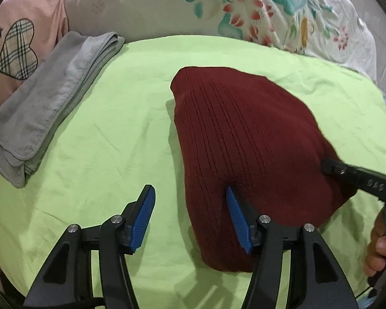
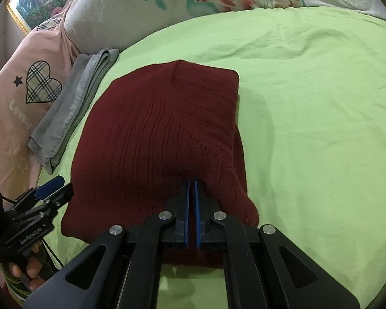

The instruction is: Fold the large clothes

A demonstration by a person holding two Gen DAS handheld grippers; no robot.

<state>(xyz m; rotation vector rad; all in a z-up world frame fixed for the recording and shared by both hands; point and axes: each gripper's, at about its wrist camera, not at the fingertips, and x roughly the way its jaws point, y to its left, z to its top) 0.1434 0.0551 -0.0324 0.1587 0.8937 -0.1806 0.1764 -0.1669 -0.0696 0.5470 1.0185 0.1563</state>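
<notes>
A dark red ribbed sweater [image 1: 244, 134] lies folded in a thick bundle on the lime green bed sheet [image 1: 103, 134]. My left gripper [image 1: 190, 203] stands open over the bundle's near left edge. Its right finger lies on the knit and its left finger is over bare sheet. From the right wrist view, the sweater [image 2: 154, 128] fills the middle and my right gripper [image 2: 192, 188] is shut on a pinch of its near edge, red knit showing between the blue pads. The right gripper [image 1: 324, 167] enters the left wrist view from the right. The left gripper [image 2: 65, 185] shows at the lower left.
A folded grey towel [image 1: 46, 103] lies left of the sweater. A pink pillow with a plaid heart [image 1: 18, 49] and a floral quilt [image 1: 244, 7] line the far side. Bare green sheet [image 2: 321, 128] spreads to the right. A hand [image 1: 383, 247] holds the right gripper's handle.
</notes>
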